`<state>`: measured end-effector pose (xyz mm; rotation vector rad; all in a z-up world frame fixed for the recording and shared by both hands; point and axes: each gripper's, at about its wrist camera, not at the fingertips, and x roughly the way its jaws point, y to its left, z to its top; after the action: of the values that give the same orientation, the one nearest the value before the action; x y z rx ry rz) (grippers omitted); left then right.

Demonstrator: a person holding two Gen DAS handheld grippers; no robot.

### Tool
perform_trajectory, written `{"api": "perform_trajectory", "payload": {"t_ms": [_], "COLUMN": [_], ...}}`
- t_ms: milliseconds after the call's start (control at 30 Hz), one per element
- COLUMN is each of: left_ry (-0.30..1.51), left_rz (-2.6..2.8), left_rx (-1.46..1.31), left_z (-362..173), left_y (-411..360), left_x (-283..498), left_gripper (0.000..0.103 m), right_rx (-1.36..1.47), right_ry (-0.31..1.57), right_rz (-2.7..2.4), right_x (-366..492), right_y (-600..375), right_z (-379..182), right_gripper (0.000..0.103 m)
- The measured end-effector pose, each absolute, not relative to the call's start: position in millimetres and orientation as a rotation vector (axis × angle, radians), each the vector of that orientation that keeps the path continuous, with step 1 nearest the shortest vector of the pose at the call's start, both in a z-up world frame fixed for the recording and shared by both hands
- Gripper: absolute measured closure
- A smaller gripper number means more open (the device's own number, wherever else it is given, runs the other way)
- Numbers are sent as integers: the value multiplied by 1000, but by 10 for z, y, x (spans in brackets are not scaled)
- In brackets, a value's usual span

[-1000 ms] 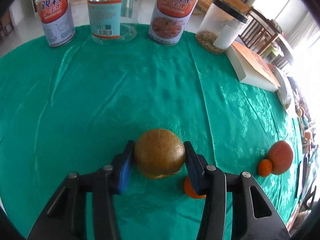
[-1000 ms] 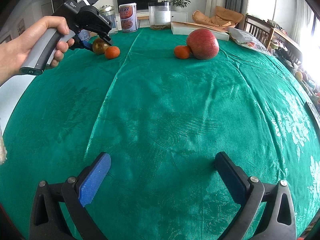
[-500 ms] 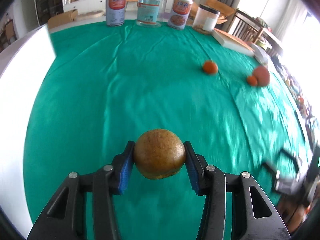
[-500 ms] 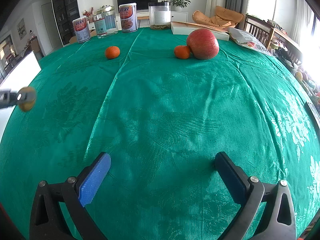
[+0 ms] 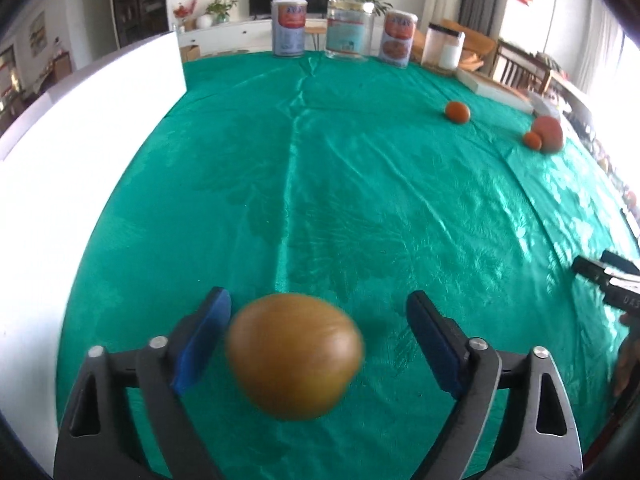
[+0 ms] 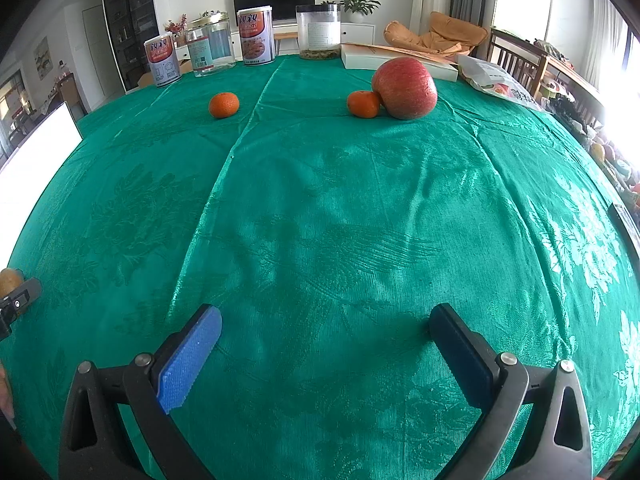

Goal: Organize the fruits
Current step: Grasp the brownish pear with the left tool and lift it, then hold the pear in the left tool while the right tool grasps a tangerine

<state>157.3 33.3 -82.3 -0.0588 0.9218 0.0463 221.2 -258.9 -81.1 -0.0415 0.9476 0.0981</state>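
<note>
Both pads of the left gripper (image 5: 318, 340) stand apart, having just been opening, with the blurred brown fruit (image 5: 294, 356) loose between them, seemingly touching neither, above the green tablecloth (image 5: 360, 200). Right gripper (image 6: 324, 354) gapes empty. Far off lie two tangerines (image 6: 224, 105) and a red apple (image 6: 405, 88).

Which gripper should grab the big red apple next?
Right. The right gripper is open, empty and faces the red apple; the left gripper has just been opening around the brown fruit.
</note>
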Motion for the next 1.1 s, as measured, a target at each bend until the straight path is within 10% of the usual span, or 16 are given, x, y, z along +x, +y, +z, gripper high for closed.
{"api": "perform_trajectory", "payload": {"t_ms": [467,600,767,833,1100], "left_ry": [936,936,937,936,937], "left_rz": [50,50,49,49,49], "left_rx": [-40,-40,-41,-42,-42], "left_z": [-863,-866,-871,-873,-869], "left_y": [314,315,316,312,301], "left_x": [1592,1588,1586,1587,1591], "left_gripper": [1,1,1,1,1], "right_rx": [2,-61,-114,-112,-33], "right_ry": [907,924,991,959,954], "right_rz": [291,269,240,227,292], "right_x": [3162,3896,4297,4260,3828], "right_y": [-2162,-1767,-1392,-1356,-1592], "right_z": [-312,-395,-718,-703,-457], "right_gripper": [1,28,38,71,71]}}
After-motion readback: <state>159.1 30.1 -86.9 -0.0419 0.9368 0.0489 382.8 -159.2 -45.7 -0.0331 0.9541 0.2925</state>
